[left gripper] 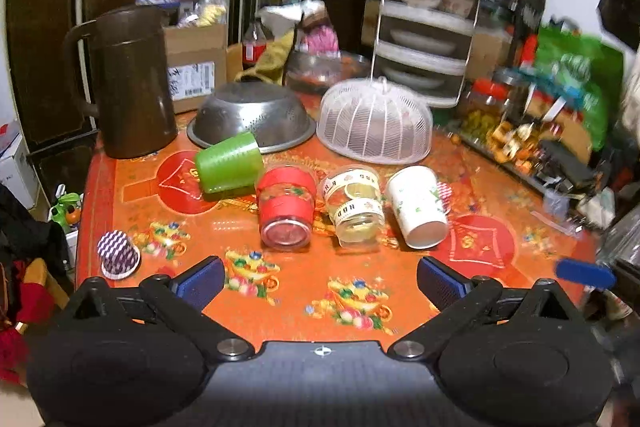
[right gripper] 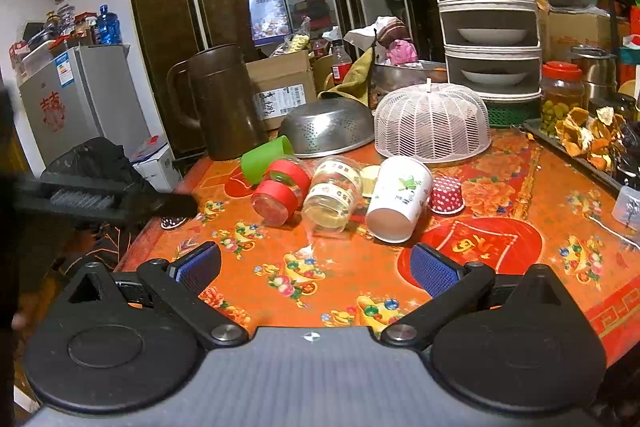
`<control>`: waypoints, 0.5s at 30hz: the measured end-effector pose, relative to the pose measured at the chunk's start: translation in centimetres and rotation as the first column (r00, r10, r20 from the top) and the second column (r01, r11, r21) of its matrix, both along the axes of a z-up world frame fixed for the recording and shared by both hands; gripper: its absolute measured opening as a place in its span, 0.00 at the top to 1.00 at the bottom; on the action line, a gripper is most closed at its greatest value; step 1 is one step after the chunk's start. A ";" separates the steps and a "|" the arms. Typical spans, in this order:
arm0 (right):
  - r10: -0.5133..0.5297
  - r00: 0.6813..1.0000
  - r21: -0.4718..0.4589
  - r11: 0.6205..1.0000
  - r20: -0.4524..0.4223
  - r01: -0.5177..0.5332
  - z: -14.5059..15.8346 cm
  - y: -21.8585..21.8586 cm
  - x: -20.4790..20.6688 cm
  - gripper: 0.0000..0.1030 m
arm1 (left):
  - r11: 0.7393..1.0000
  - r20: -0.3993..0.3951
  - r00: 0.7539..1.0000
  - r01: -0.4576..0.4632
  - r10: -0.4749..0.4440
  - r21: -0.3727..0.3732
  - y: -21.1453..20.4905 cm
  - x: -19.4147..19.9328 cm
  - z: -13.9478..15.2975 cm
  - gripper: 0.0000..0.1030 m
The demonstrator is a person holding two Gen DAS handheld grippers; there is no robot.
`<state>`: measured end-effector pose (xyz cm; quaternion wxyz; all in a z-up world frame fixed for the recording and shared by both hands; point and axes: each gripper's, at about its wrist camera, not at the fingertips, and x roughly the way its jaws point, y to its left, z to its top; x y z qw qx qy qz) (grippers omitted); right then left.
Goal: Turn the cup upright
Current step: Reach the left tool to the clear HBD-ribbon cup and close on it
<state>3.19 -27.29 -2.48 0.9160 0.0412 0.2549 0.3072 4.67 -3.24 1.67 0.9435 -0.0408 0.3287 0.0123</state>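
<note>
Several cups lie on their sides in a row on the orange table: a green cup (left gripper: 229, 163) (right gripper: 266, 159), a clear cup with red bands (left gripper: 285, 211) (right gripper: 280, 191), a clear cup with lettered bands (left gripper: 356, 207) (right gripper: 333, 195) and a white paper cup (left gripper: 418, 211) (right gripper: 398, 199). A small purple patterned cup (left gripper: 119, 254) stands upside down at the left. A small red dotted cup (right gripper: 446, 195) stands upside down by the white cup. My left gripper (left gripper: 320, 281) is open and empty, short of the row. My right gripper (right gripper: 316, 269) is open and empty, short of the row.
A brown jug (left gripper: 130, 83) (right gripper: 222, 103), an upturned metal colander (left gripper: 252, 121) (right gripper: 328, 127) and a white mesh food cover (left gripper: 376, 121) (right gripper: 434, 123) stand behind the cups. A dish rack (right gripper: 486, 15), jars and a tray of dried peel (right gripper: 588, 135) are at the right.
</note>
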 end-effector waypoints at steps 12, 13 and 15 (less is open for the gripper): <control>-0.051 0.997 0.068 0.996 -0.055 0.055 -1.4 -5.0 0.6 0.01 | 0.999 -0.270 0.963 -0.001 -0.009 -0.037 -3.7 15.0 -2.9 0.07; -0.055 0.997 0.073 0.996 -0.057 0.059 -1.5 -5.4 0.7 0.01 | 0.999 -0.290 0.957 -0.009 -0.002 -0.039 -3.8 15.7 -3.4 0.08; -0.062 0.996 0.085 0.994 -0.062 0.067 -1.7 -6.3 0.9 0.01 | 0.999 -0.315 0.949 -0.020 0.004 -0.051 -3.8 16.5 -4.2 0.08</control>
